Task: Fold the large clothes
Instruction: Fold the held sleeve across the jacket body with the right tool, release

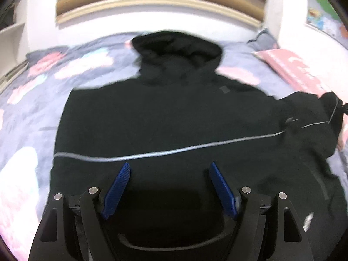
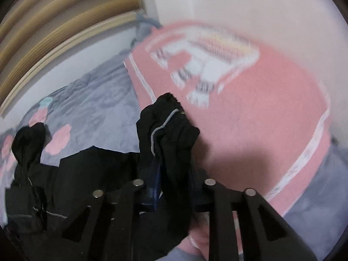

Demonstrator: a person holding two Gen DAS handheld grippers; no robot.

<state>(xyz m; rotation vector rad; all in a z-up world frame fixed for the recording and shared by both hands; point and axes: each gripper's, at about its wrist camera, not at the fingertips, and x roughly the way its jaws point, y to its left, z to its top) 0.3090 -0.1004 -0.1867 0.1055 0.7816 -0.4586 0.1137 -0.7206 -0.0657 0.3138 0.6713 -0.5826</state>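
Black hoodie (image 1: 165, 117) lies spread flat on the grey flowered bedspread (image 1: 91, 65), its hood at twelve o'clock. My left gripper (image 1: 169, 169) hangs over its lower body, blue fingers (image 1: 118, 187) wide apart and empty. At three o'clock my right gripper (image 2: 169, 187) is clamped on the bunched sleeve (image 2: 167, 130), beside a pink blanket (image 2: 261, 113).

Matt black cloth jacket (image 1: 165, 117) lies on soft printed quilt (image 1: 91, 69); fuzzy pink blanket (image 2: 261, 113) beside it.
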